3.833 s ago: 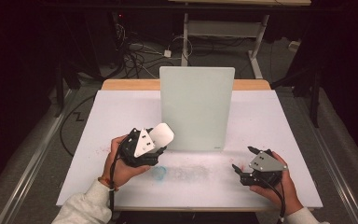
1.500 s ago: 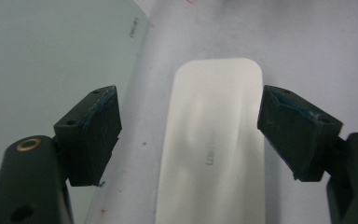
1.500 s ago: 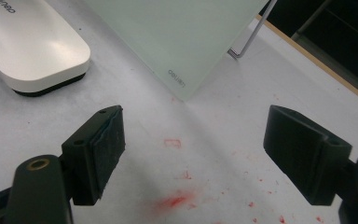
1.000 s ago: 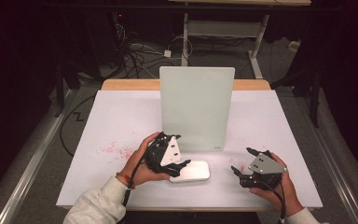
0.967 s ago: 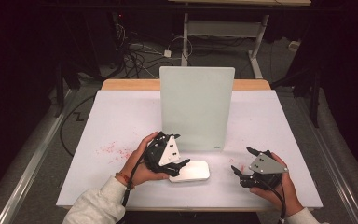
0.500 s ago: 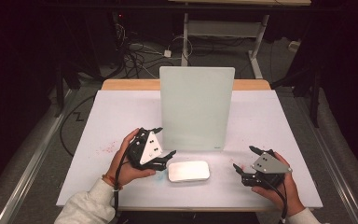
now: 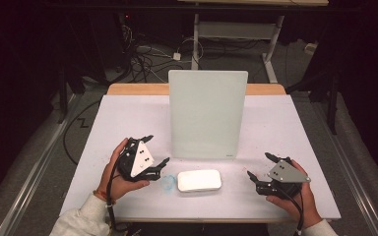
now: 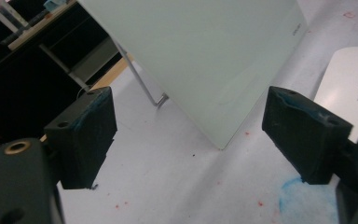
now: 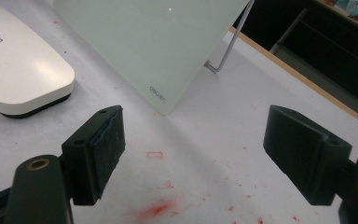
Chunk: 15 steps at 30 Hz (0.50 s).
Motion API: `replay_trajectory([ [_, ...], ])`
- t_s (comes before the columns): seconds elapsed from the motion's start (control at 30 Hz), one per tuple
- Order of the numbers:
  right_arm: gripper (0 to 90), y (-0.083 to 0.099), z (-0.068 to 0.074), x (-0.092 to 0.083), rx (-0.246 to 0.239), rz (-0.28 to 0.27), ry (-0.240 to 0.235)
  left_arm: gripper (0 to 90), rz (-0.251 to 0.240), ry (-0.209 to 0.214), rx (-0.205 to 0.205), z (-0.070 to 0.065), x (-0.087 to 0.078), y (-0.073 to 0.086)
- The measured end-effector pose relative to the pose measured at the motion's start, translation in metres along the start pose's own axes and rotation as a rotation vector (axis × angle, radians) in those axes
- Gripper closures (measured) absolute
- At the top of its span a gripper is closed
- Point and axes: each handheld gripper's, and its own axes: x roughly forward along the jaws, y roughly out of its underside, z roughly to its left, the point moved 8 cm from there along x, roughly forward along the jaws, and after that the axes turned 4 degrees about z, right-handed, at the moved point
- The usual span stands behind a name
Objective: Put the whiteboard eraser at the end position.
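Observation:
A pale green-white board (image 7: 208, 115) stands upright on a wire foot in the middle of the white table (image 7: 295, 128). A white block eraser (image 7: 199, 180) lies flat just in front of it. My left gripper (image 7: 156, 149) is a little left of the eraser, open and empty, apart from it. In the left gripper view the open left gripper (image 8: 186, 130) faces the board's lower corner (image 8: 205, 56), with the eraser (image 8: 349, 88) at the right edge. My right gripper (image 7: 259, 165) rests open and empty to the eraser's right. Its own view shows the right gripper (image 9: 193, 154) with the eraser (image 9: 18, 65) at upper left.
A blue smear (image 7: 167, 183) marks the table beside the eraser's left end. Red marker specks and a smudge (image 9: 156, 207) dot the surface near the right gripper. A wooden strip (image 7: 138, 89) borders the far edge. Cables and desk legs lie on the floor beyond.
The left gripper, which held the eraser off the table, has laid it flat in front of the board, let go and drawn back left. The right gripper has barely moved.

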Motion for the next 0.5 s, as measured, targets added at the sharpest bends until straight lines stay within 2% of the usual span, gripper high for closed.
replay_trajectory([
  [0.27, 21.1, 0.003, -0.004, -0.001, 0.013, -0.002, 0.008, 16.7, 0.034, -0.034, -0.049, 0.002, -0.001, 0.031],
  [0.37, 21.1, 0.004, -0.006, -0.003, 0.019, -0.002, 0.013, 16.7, 0.057, -0.024, -0.073, 0.0, 0.0, 0.044],
  [0.5, 21.1, 0.005, -0.006, -0.003, 0.026, -0.001, 0.013, 16.7, 0.094, -0.022, -0.078, -0.007, -0.001, 0.061],
])
